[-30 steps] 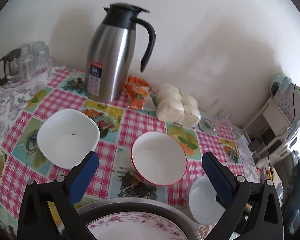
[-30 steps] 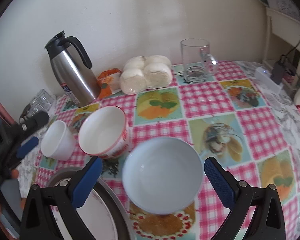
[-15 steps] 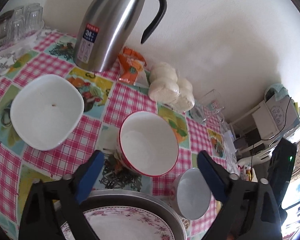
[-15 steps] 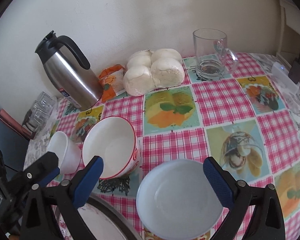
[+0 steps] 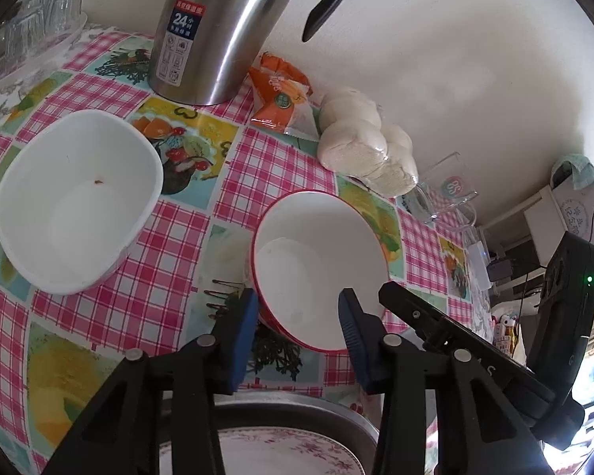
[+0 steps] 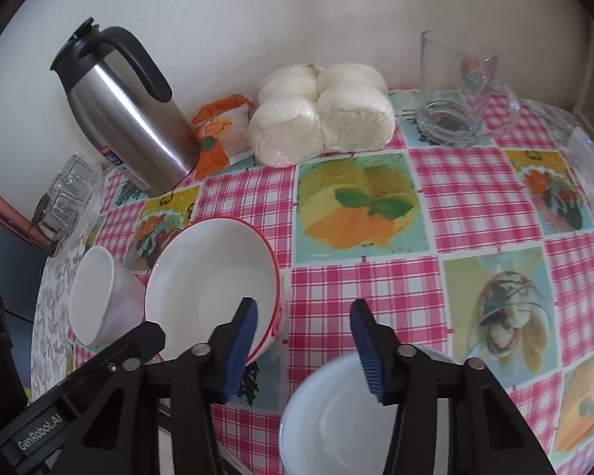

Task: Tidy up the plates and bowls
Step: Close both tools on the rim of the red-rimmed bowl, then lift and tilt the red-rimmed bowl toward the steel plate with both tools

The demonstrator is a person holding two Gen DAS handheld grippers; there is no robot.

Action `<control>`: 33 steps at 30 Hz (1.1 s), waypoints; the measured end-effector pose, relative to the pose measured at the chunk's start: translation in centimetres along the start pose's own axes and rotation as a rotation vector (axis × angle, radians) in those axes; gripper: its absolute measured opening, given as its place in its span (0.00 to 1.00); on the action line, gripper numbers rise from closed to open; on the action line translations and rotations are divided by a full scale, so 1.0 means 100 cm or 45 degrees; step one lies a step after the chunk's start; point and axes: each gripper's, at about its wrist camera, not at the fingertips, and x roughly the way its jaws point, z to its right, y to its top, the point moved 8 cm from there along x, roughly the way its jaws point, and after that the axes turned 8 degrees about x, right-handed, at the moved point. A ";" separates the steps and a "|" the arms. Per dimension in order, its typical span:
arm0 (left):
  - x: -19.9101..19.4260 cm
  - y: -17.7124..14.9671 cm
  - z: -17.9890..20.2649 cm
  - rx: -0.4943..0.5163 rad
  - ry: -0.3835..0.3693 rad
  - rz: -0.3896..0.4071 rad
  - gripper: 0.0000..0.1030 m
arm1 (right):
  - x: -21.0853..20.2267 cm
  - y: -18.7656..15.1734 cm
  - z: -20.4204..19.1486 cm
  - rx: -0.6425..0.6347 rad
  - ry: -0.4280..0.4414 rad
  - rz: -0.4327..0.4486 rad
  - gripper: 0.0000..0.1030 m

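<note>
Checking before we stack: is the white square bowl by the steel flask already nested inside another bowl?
No. The white square bowl sits alone on the checked tablecloth, apart from the red-rimmed bowl.

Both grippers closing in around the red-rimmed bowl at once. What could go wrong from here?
1. The left gripper straddles the near rim of the red-rimmed bowl, jaws just closing; a grip on one edge may tip it.
2. The right gripper, also closing, has one finger over that same bowl and the other over the pale bowl, so it may clamp neither, or nudge one.
3. The two grippers sit close and could collide.
</note>
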 end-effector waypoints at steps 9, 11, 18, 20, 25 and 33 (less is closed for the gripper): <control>0.013 0.004 -0.006 0.016 0.044 -0.017 0.41 | 0.026 0.001 -0.008 -0.039 -0.028 -0.079 0.35; 0.017 0.004 -0.009 0.011 0.052 -0.028 0.41 | 0.031 0.001 -0.008 -0.047 -0.039 -0.097 0.34; 0.026 0.002 -0.014 0.007 0.077 -0.064 0.40 | 0.047 0.003 -0.012 -0.089 -0.065 -0.137 0.30; 0.028 0.002 -0.015 0.013 0.085 -0.072 0.40 | 0.053 0.002 -0.014 -0.102 -0.070 -0.158 0.28; 0.034 0.001 -0.018 0.003 0.064 -0.089 0.26 | 0.065 0.000 -0.016 -0.136 -0.090 -0.193 0.24; 0.037 0.001 -0.021 -0.024 0.031 -0.100 0.23 | 0.071 -0.005 -0.027 -0.189 -0.070 -0.204 0.15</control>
